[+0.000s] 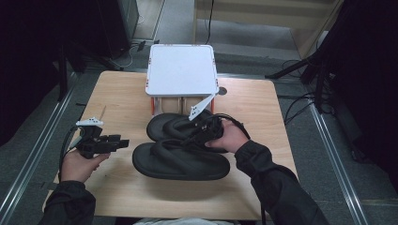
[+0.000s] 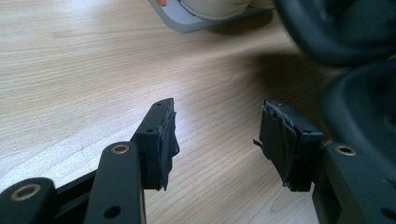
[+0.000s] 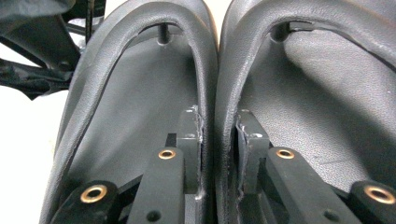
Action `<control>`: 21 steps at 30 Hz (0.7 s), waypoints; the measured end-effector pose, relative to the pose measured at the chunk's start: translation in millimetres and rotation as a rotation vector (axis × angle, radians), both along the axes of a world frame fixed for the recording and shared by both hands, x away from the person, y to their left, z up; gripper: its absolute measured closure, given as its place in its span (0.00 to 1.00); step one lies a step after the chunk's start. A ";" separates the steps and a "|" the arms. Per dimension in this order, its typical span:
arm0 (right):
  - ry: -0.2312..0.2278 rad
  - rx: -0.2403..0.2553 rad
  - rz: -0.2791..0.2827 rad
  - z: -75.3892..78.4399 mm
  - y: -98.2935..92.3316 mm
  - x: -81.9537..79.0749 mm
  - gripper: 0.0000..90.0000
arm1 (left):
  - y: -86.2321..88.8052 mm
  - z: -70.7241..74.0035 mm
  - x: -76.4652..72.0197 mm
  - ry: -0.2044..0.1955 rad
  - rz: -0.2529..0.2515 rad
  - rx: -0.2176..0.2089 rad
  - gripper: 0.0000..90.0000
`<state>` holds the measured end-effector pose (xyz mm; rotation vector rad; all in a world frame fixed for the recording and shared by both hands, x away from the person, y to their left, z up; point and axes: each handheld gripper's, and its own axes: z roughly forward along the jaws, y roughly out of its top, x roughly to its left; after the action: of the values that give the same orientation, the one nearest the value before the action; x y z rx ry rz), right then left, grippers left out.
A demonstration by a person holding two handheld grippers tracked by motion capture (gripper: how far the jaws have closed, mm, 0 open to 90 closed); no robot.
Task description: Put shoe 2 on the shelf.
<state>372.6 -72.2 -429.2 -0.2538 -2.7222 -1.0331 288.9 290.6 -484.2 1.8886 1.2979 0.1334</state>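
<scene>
At nine o'clock on the desk (image 1: 117, 197), the left gripper (image 1: 123, 142) hovers with fingers (image 2: 159, 135) spread over bare wood. The right gripper view reveals the right gripper (image 3: 218, 140) pinching both inner straps (image 3: 215, 93) of the black sandals (image 1: 180, 161) together. From the high view they lie at centre, six o'clock of the white rack (image 1: 182, 70).

On my wooden counter (image 1: 117, 93) a white square-topped stand (image 1: 182, 70) with orange-trimmed legs sits at the far edge, and I can see a pale pair of shoes (image 1: 180, 102) tucked beneath it. Past the counter lies grey floor (image 1: 28, 122) with metal rails (image 1: 328, 140), dark stands and loose cables (image 1: 300, 103) to my right.
</scene>
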 end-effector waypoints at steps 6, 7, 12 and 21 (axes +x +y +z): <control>0.019 0.008 0.009 20.8 -0.4 6.0 0.85 | -0.1 0.2 -0.4 -0.001 0.002 -0.013 0.51; 0.013 0.008 0.011 24.4 0.1 6.2 0.85 | -0.4 0.8 -0.8 -0.008 -0.005 -0.014 0.51; 0.000 0.010 0.018 44.0 3.2 6.3 0.85 | -1.7 0.4 -0.9 -0.007 -0.007 -0.005 0.51; -0.009 0.008 0.016 72.3 5.6 9.5 0.85 | -0.9 -0.1 -0.5 0.003 -0.005 -0.007 0.51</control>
<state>382.1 -66.7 -356.9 -0.2266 -2.7230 -1.0438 288.4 289.7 -484.3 1.8865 1.2938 0.1237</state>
